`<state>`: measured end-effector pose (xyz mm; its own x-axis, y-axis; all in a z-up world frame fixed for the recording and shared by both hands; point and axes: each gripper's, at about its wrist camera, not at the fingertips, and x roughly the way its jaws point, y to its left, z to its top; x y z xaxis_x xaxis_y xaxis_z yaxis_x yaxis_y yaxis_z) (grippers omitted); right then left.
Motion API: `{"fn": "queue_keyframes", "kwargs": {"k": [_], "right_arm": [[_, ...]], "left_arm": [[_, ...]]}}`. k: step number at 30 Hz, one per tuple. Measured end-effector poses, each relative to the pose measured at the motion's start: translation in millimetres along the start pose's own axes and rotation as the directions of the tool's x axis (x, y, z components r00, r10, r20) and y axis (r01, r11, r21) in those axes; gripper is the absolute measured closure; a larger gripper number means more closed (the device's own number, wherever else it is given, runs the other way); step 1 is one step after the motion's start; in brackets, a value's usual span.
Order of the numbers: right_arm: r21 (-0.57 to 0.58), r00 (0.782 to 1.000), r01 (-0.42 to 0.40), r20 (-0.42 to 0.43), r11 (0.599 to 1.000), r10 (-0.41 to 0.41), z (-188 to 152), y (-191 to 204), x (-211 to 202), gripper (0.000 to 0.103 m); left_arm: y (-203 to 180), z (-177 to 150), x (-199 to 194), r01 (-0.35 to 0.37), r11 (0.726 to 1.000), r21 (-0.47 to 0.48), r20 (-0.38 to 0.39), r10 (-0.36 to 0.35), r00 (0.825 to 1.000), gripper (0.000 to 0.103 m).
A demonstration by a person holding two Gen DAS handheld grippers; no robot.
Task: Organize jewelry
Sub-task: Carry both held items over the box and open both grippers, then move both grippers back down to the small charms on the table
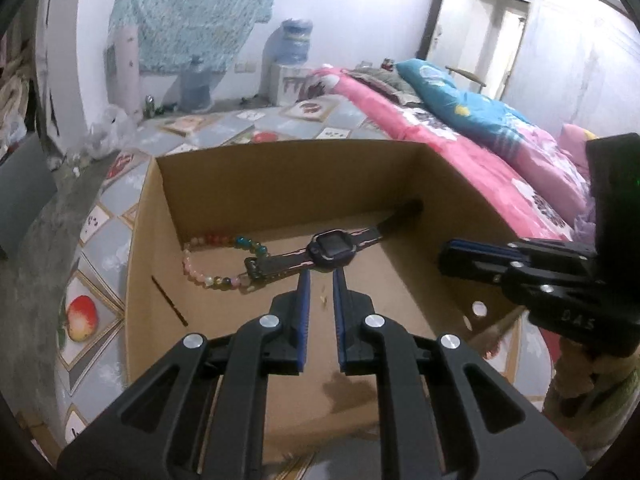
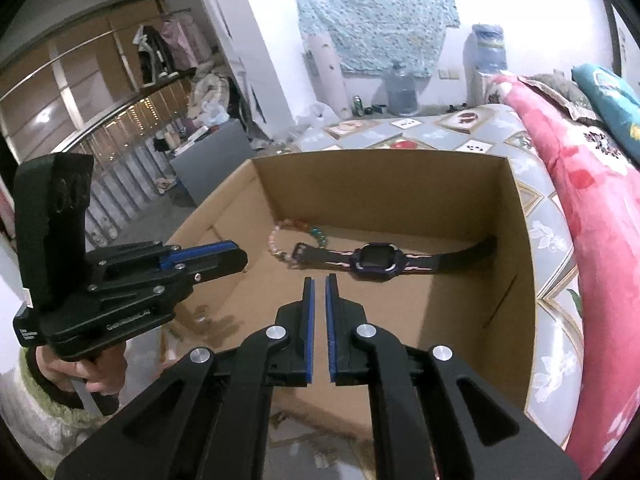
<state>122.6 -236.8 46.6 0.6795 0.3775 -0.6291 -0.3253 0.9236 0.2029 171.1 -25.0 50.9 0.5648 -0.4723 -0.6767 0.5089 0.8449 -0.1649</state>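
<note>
Both your left tool [image 1: 321, 280] and right tool [image 2: 319, 284] hover nearly closed and empty above the cardboard box [image 1: 280, 168]; reaching for the watch [image 1: 332, 249], you could snag the bead bracelet [image 1: 212, 264] touching its strap.

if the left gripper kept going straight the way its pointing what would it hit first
Probably the watch lying on the floor of the cardboard box; the left gripper aims at its face. Depth is unclear, so it might meet the box floor just short.
</note>
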Motion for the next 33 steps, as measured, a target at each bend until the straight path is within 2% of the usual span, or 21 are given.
{"fn": "queue_keyframes", "kwargs": {"k": [1, 3, 9, 15, 24, 28, 33], "right_arm": [[0.013, 1.0, 0.0, 0.005, 1.0, 0.0, 1.0, -4.0, -0.8, 0.09], [0.037, 1.0, -0.001, 0.021, 0.999, 0.0, 2.7, -11.2, -4.4, 0.081], [0.07, 0.998, 0.007, 0.06, 0.998, -0.011, 3.2, -21.5, -19.4, 0.081], [0.049, 0.996, -0.017, 0.09, 0.999, 0.012, -5.5, -15.8, -39.6, 0.081], [-0.04, 0.994, -0.075, 0.079, 0.996, 0.078, -47.8, 5.8, -76.3, 0.079], [-0.02, 0.996, -0.088, 0.022, 0.996, 0.088, -72.1, 7.9, -75.5, 0.079], [0.045, 0.99, -0.114, -0.074, 0.992, 0.117, -102.5, 7.8, -57.8, 0.079]], "left_arm": [[1.5, 0.2, 1.6, 0.0, 1.0, -0.008, 0.0, 0.0, 1.0, 0.091], [5.0, 0.0, 2.4, -0.003, 1.0, -0.024, 0.006, 0.003, 1.0, 0.084], [13.5, -0.3, -8.9, -0.011, 0.999, -0.046, 0.041, 0.013, 0.999, 0.083], [14.9, -5.3, -38.5, -0.011, 0.999, -0.047, 0.101, 0.016, 0.995, 0.083], [11.3, -45.9, -93.2, -0.004, 1.0, -0.006, 0.162, 0.005, 0.987, 0.08], [10.8, -69.2, -102.0, 0.011, 1.0, 0.005, 0.132, -0.011, 0.991, 0.079], [0.9, -98.8, -89.0, 0.042, 0.999, 0.004, 0.033, -0.042, 0.999, 0.079]]}}
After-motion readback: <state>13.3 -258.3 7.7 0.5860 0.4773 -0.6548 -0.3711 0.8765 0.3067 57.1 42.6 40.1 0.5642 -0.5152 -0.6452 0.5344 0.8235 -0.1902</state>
